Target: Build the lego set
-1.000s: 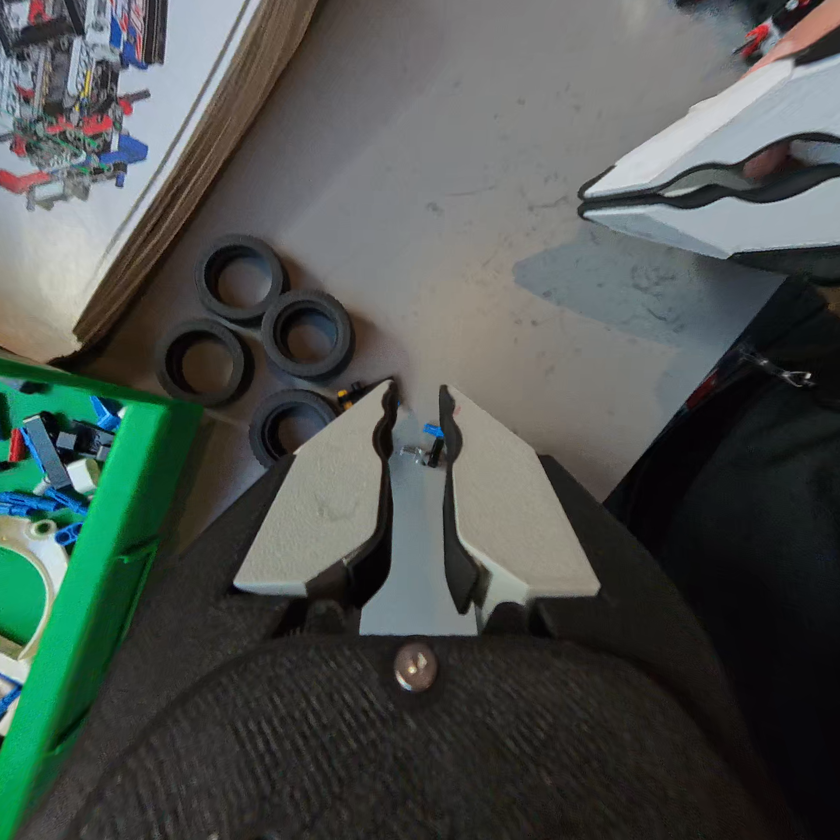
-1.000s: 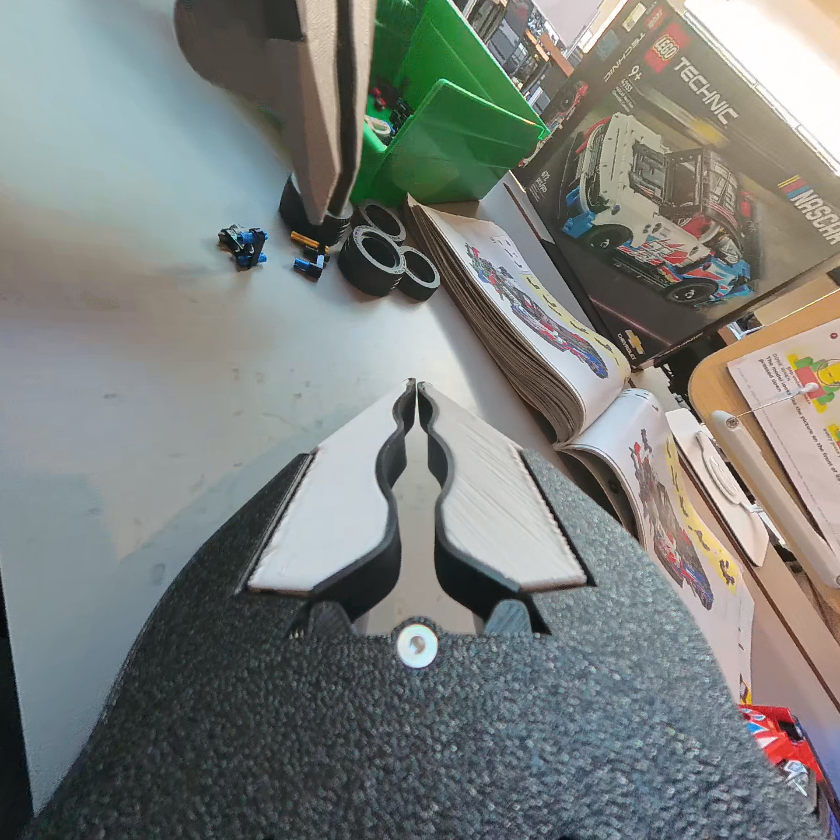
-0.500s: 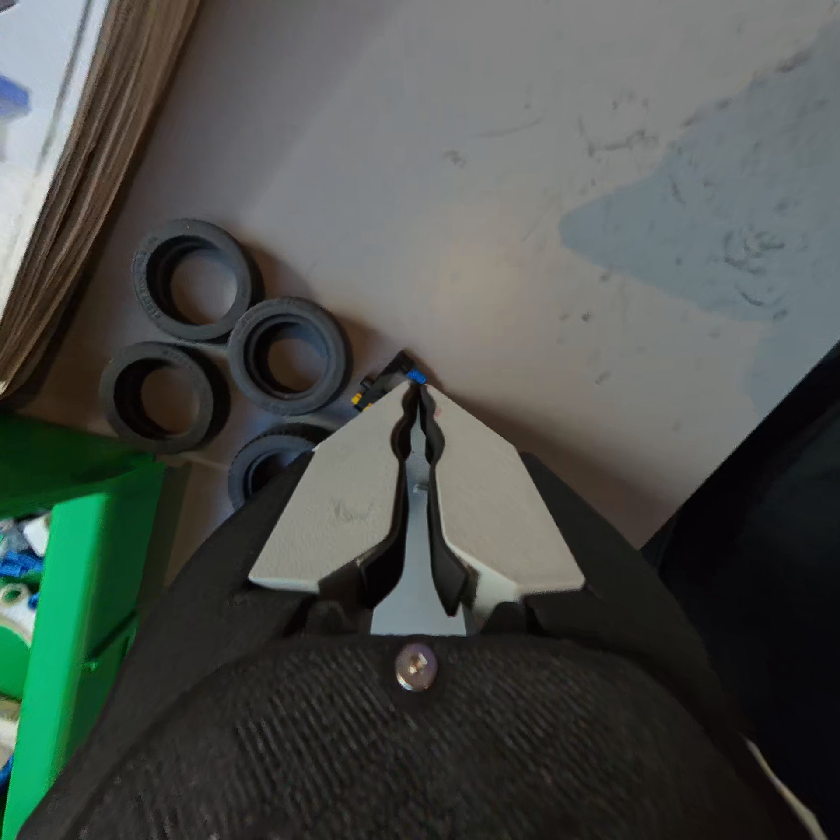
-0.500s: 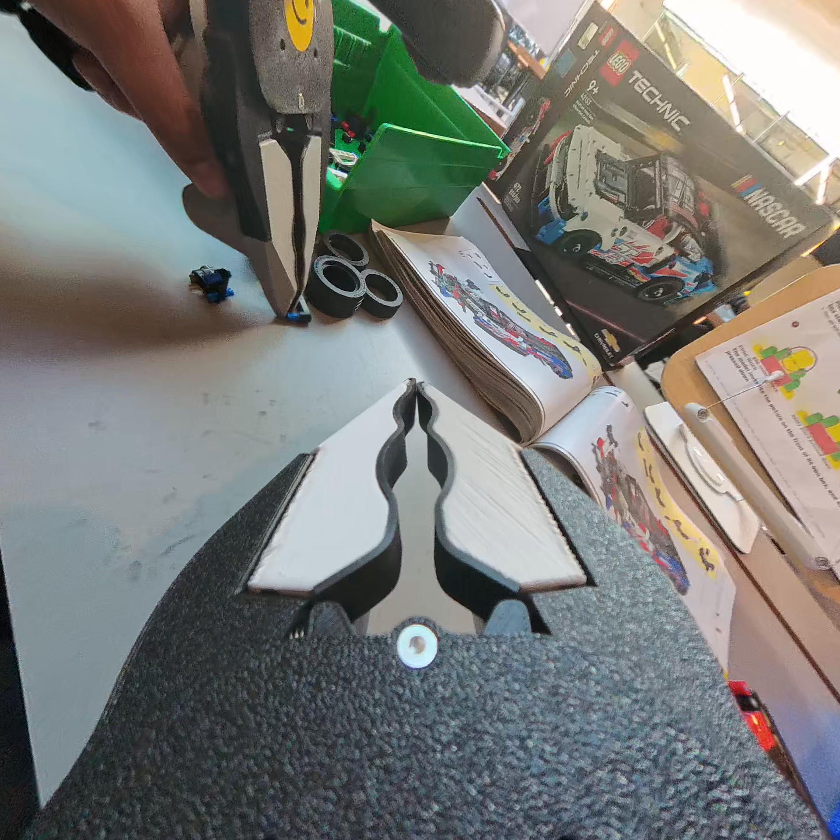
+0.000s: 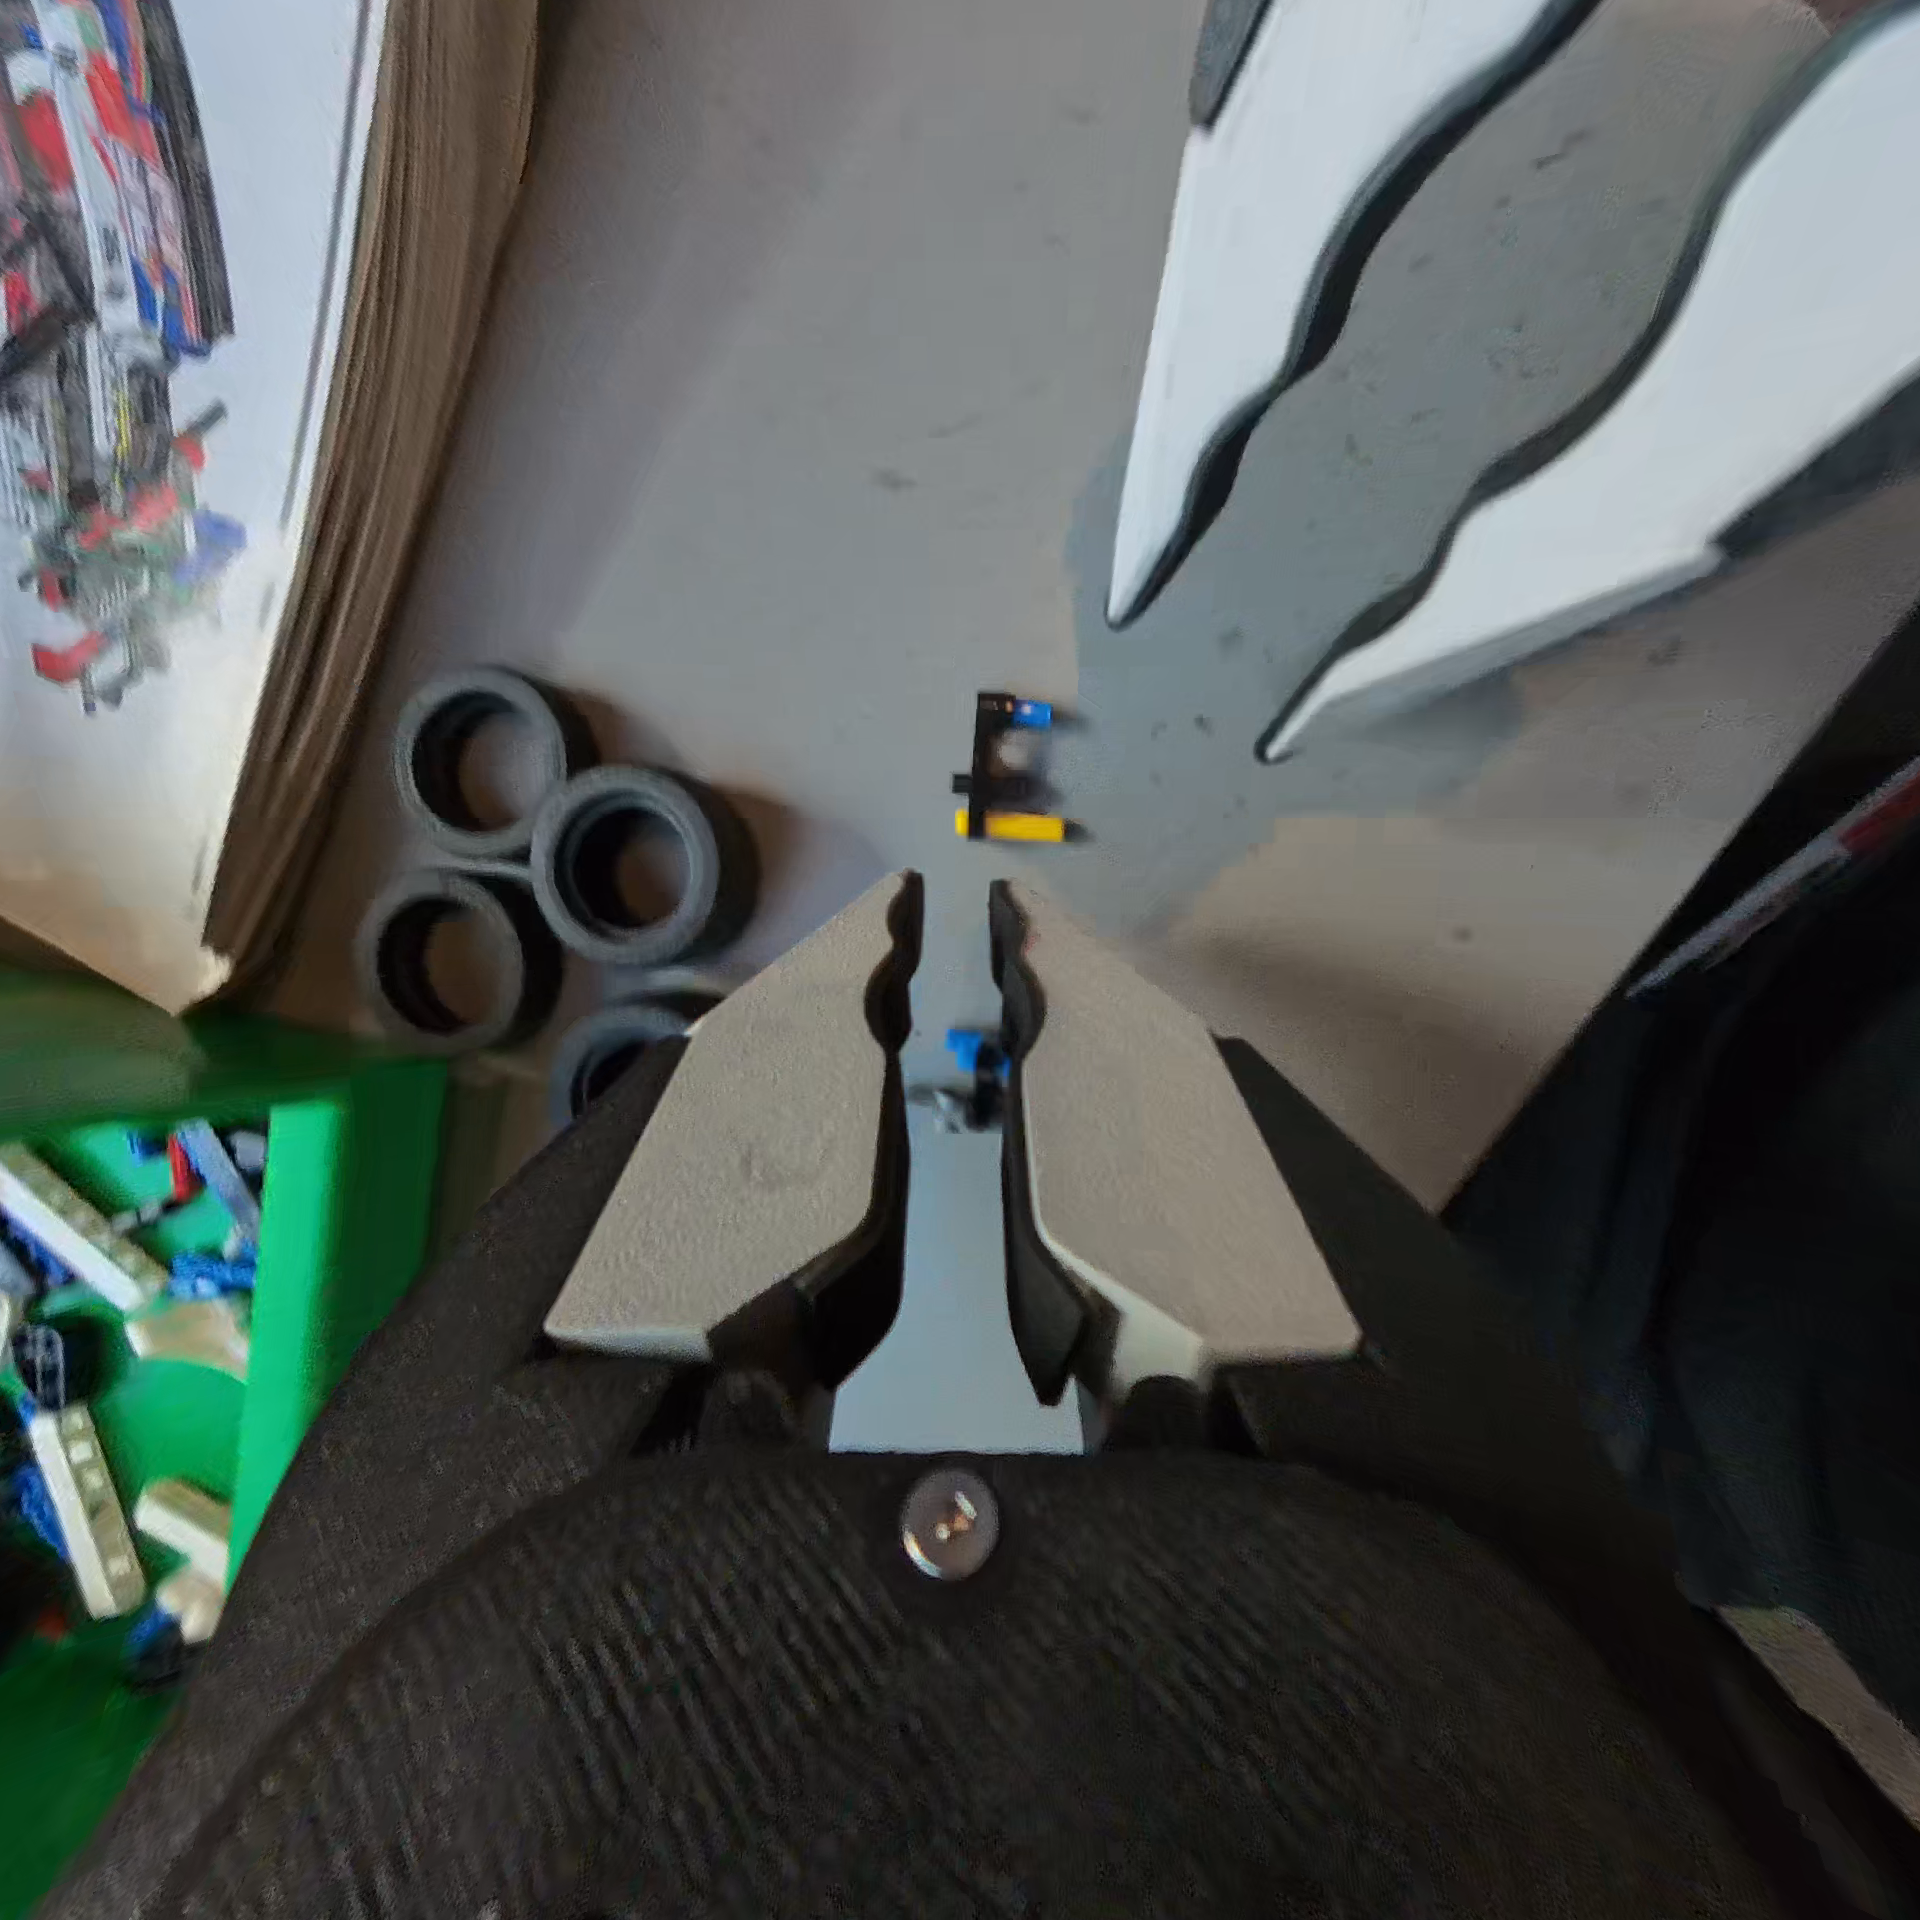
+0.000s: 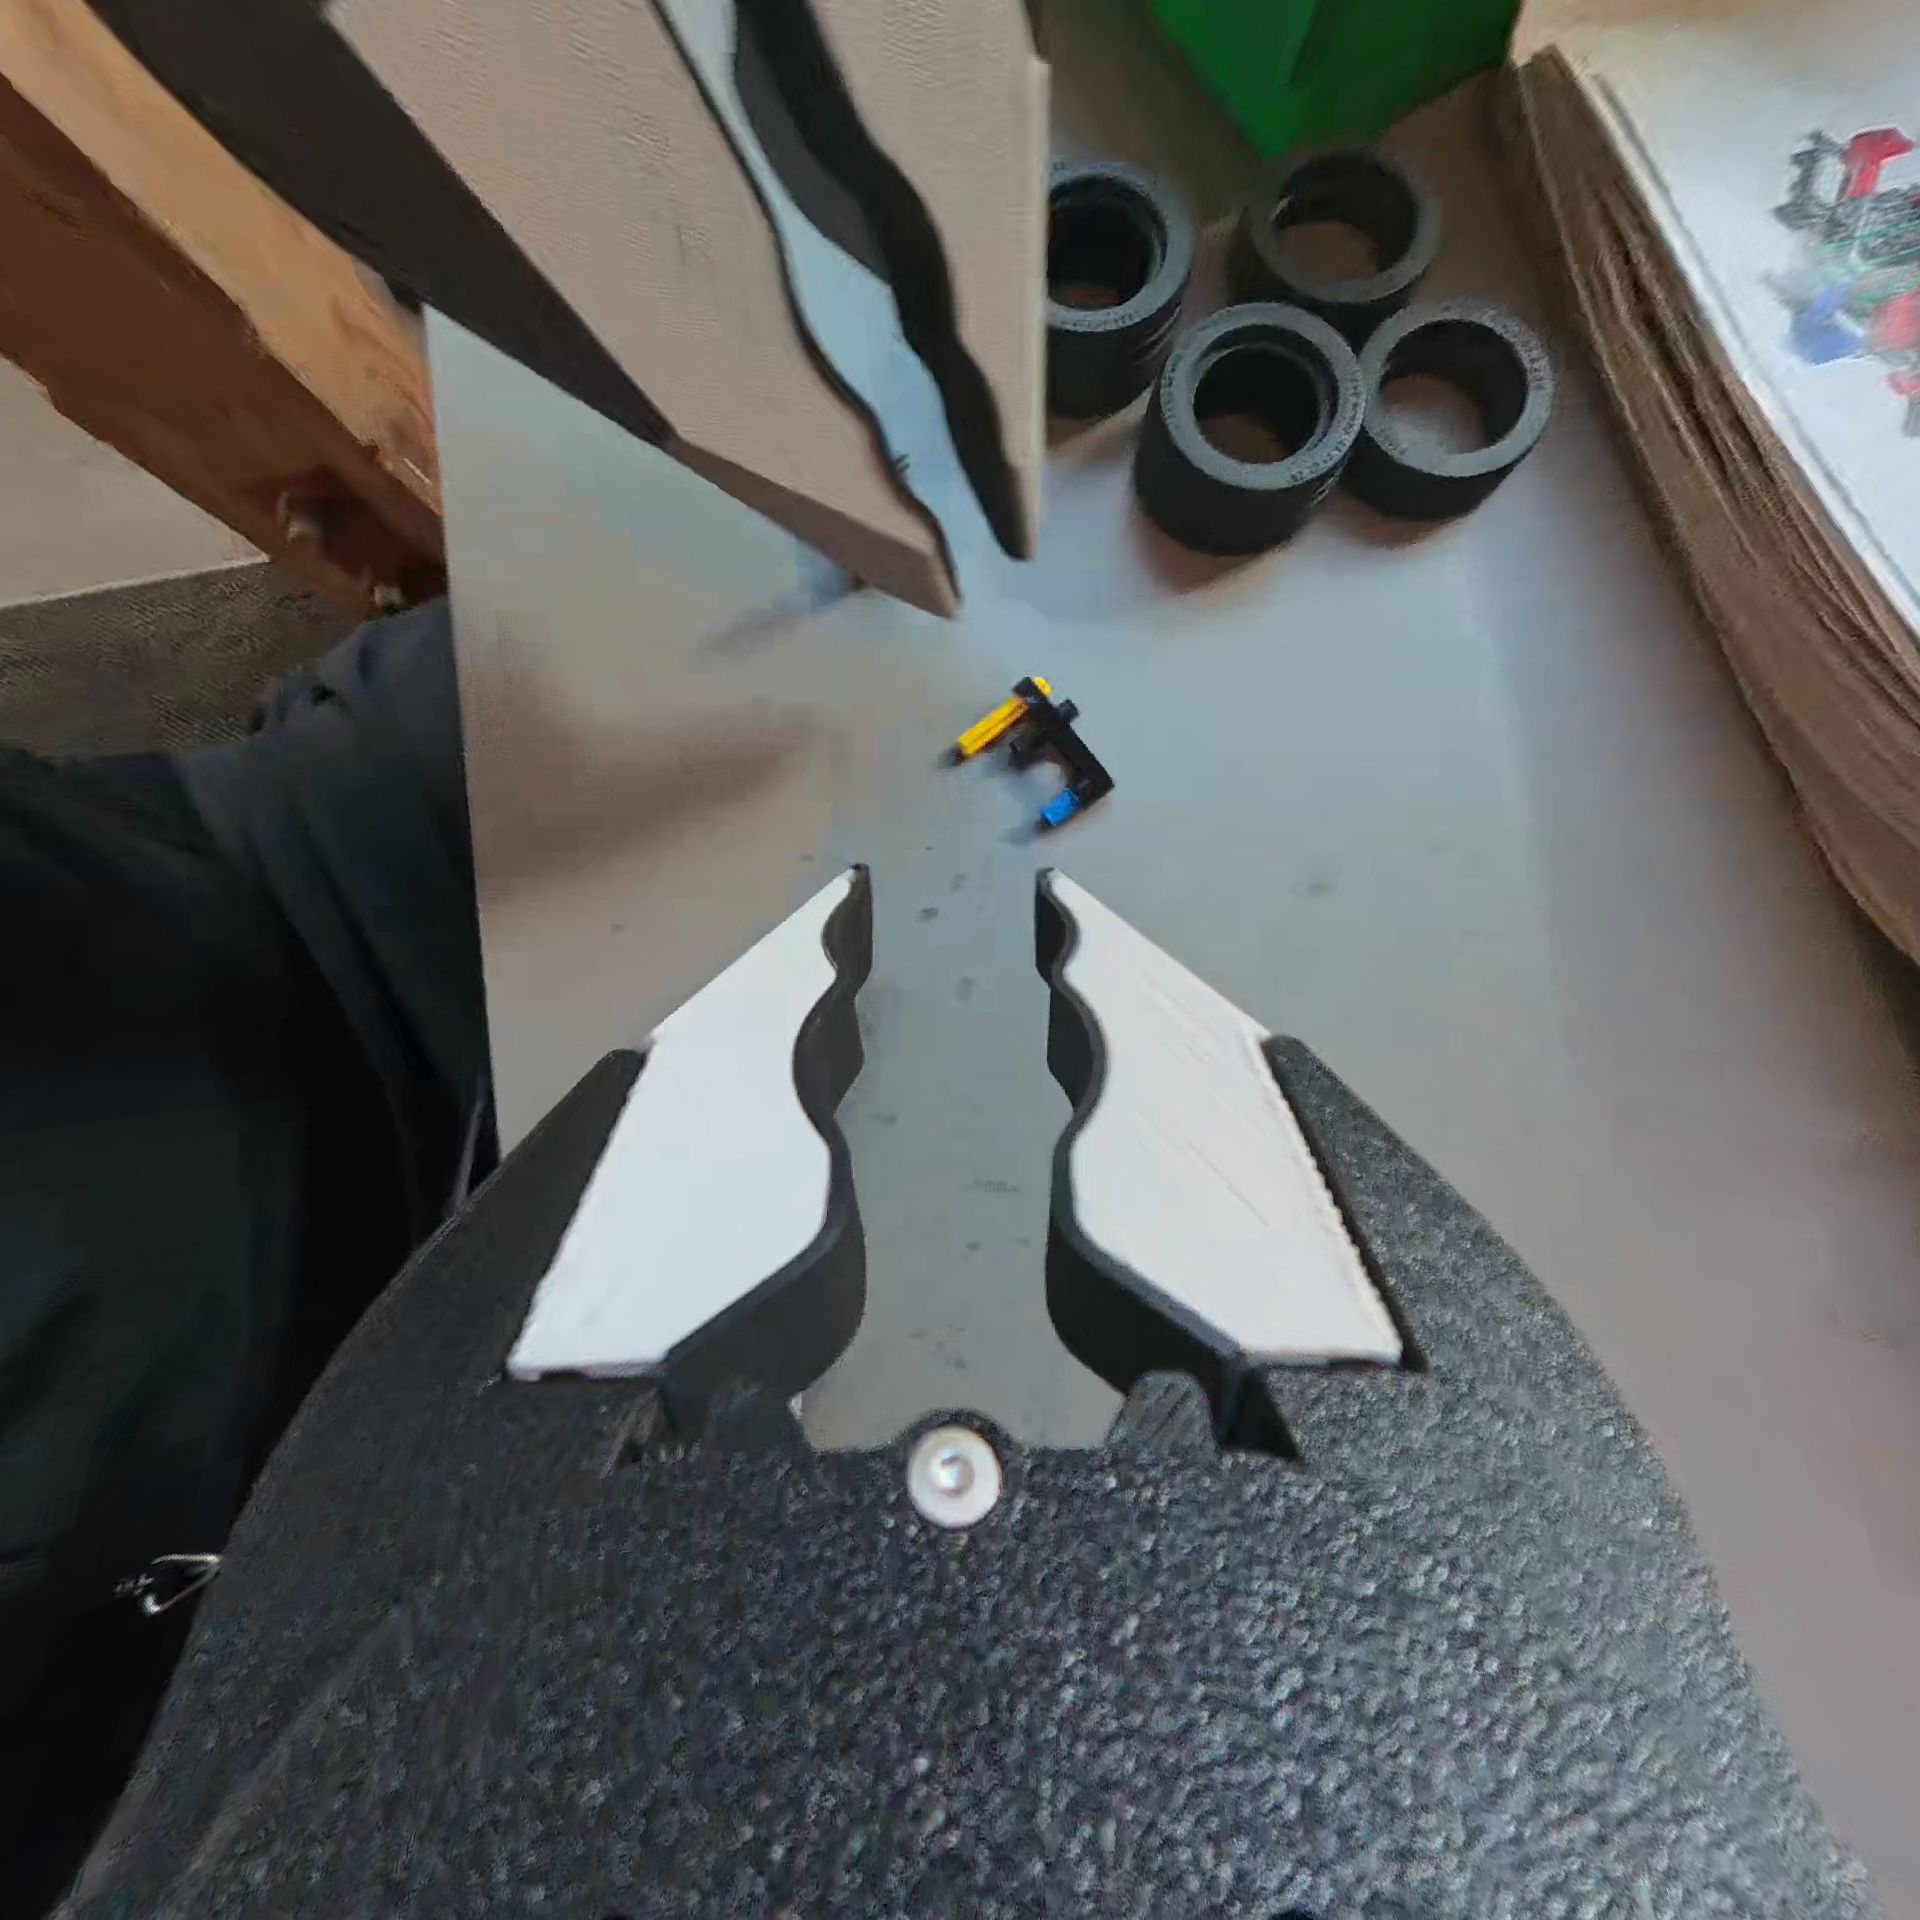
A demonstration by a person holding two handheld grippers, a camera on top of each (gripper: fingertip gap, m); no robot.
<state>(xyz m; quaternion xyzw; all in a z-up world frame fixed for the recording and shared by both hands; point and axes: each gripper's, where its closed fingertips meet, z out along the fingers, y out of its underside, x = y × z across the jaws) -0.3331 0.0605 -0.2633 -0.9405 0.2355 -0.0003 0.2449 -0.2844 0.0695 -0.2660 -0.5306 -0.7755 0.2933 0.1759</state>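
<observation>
Lying on the counter (image 6: 1455,935), a small black piece (image 6: 1060,753) sits between both grippers, each with jaws parted, empty.

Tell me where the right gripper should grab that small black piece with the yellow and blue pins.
Probably the black bar of the small piece, jaws across its narrow width, from above. It lies flat on the table; both pins stick out sideways. The right gripper is already open near it.
</observation>
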